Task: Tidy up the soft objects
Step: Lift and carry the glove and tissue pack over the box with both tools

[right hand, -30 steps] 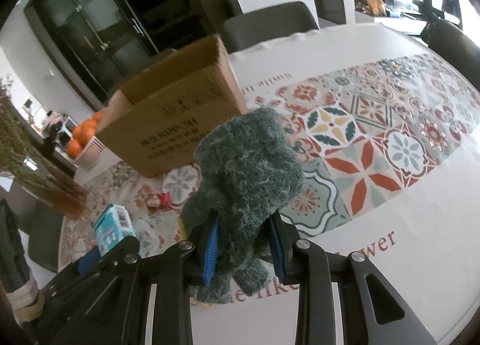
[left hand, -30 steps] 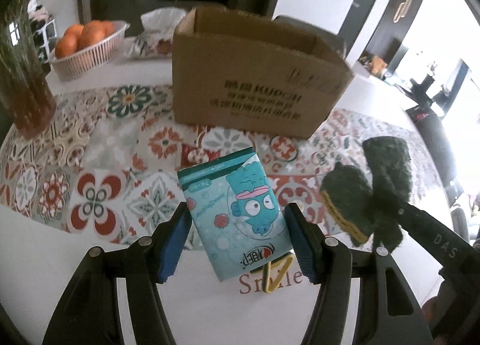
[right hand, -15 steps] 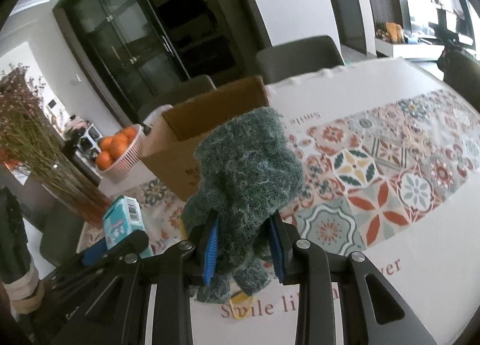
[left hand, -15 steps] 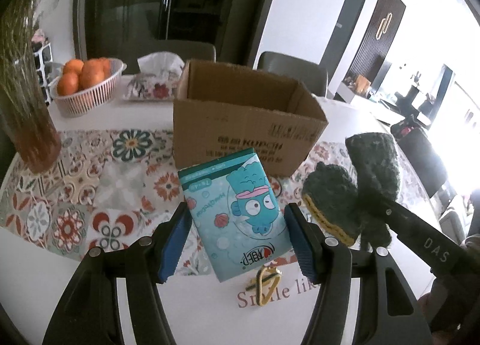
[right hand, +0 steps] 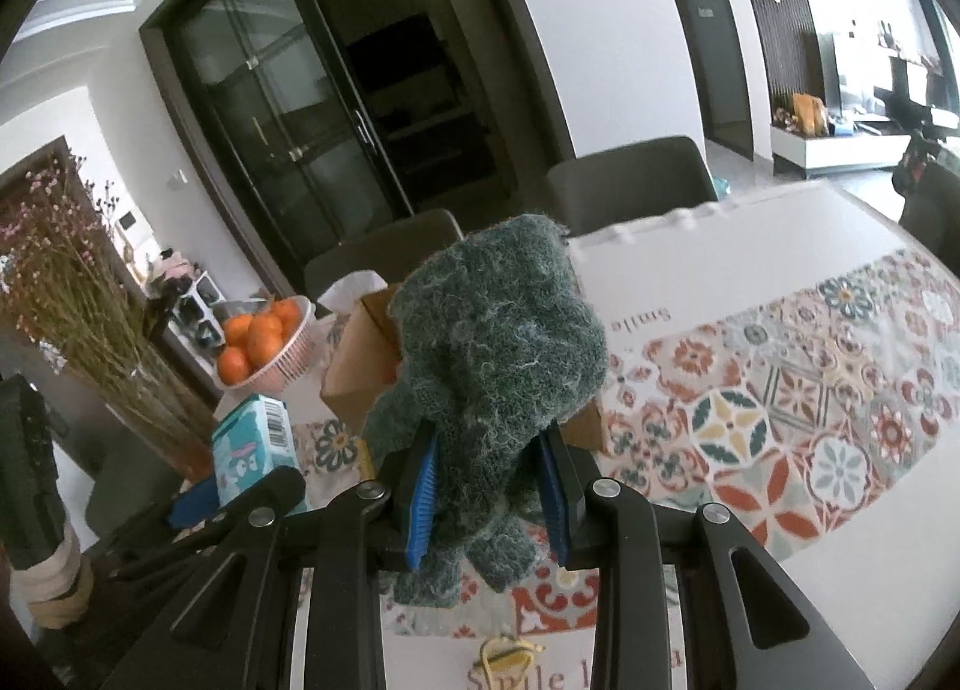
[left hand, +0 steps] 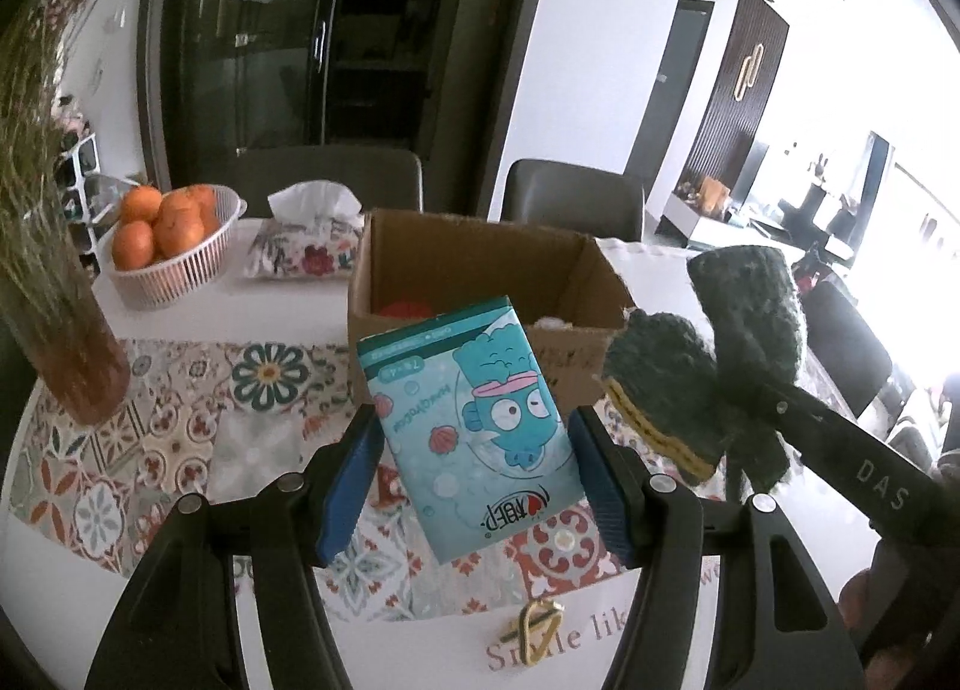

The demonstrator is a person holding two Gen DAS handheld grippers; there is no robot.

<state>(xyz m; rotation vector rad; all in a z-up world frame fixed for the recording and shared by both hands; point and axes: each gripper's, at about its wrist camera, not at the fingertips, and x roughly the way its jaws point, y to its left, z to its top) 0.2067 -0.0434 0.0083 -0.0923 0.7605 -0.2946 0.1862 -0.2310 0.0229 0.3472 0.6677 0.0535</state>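
Observation:
My left gripper (left hand: 477,480) is shut on a teal tissue pack (left hand: 474,426) with a cartoon fish, held in the air in front of an open cardboard box (left hand: 480,282). My right gripper (right hand: 489,492) is shut on a dark green knitted glove (right hand: 498,348), raised above the table. The glove also shows in the left wrist view (left hand: 708,366), to the right of the pack, level with the box's right corner. The tissue pack shows in the right wrist view (right hand: 252,444) at the left. Something red (left hand: 402,309) lies inside the box.
A basket of oranges (left hand: 168,234), a floral tissue box (left hand: 306,246) and a vase of dried flowers (left hand: 60,300) stand at the left and back. A yellow clip (left hand: 534,627) lies on the white tablecloth near me. Chairs (left hand: 570,198) stand behind the table.
Both grippers have risen with their loads: the table and box now sit lower in both views, and the inside of the box has come into sight.

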